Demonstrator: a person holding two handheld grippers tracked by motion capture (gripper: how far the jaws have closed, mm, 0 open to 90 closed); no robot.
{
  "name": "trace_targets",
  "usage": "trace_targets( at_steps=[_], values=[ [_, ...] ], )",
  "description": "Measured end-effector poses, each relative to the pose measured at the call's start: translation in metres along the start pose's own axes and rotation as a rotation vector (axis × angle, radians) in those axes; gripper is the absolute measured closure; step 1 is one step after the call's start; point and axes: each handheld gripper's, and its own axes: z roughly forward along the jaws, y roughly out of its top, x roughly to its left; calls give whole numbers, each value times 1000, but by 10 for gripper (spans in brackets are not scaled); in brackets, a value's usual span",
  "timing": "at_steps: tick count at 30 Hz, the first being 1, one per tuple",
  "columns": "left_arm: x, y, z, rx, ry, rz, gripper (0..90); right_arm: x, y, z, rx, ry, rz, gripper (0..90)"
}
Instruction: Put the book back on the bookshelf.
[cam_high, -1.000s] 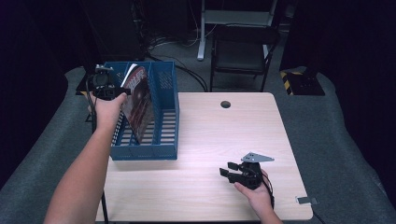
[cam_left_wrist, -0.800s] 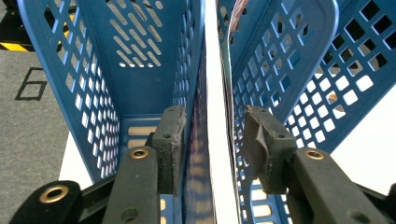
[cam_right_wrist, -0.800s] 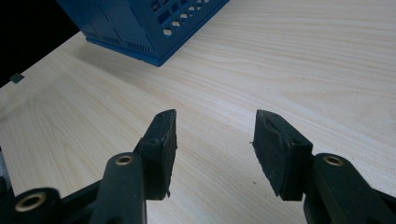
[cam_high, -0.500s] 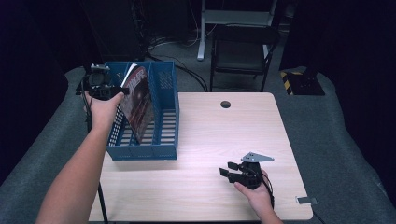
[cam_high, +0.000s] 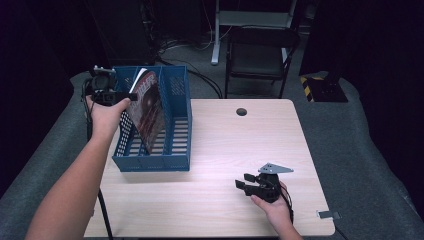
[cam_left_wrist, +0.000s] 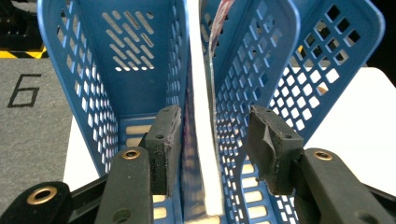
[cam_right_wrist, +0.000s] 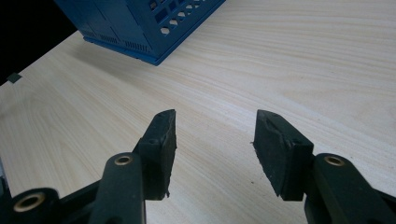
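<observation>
Inside blue file rack (cam_high: 172, 127): magazine (cam_high: 147, 112) leaning, apparently middle slot.

Blue perforated plastic file rack (cam_left_wrist: 140, 60): left gripper view cuts off its top rim and its base, so the compartment count can't be read there. In the right gripper view the top edge cuts the rack (cam_right_wrist: 144, 23) to one bottom corner.

Thin red-covered book (cam_high: 149, 112) standing inside the rack: cover print is too small and blurry to read, and the rack's front wall hides its lower edge. Up close the book (cam_left_wrist: 203, 154) is edge-on, top cropped, cover unseen.

Left gripper (cam_high: 120, 96) at the rack's left wall: its jaw tips are too small and dark to separate from the book.
</observation>
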Motion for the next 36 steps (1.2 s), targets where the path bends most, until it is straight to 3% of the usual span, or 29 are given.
trace_targets(
  at_steps=[11, 20, 36],
  values=[
    [-4, 2, -9, 2, -13, 41, 537, -1, 0, 1, -1, 0, -6, 485],
    [-4, 4, -17, -6, -30, 42, 535, -1, 0, 1, 3, 0, 6, 485],
    [-25, -2, -28, -6, -99, 125, 524, -2, 0, 1, 3, 0, -3, 484]
  ],
)
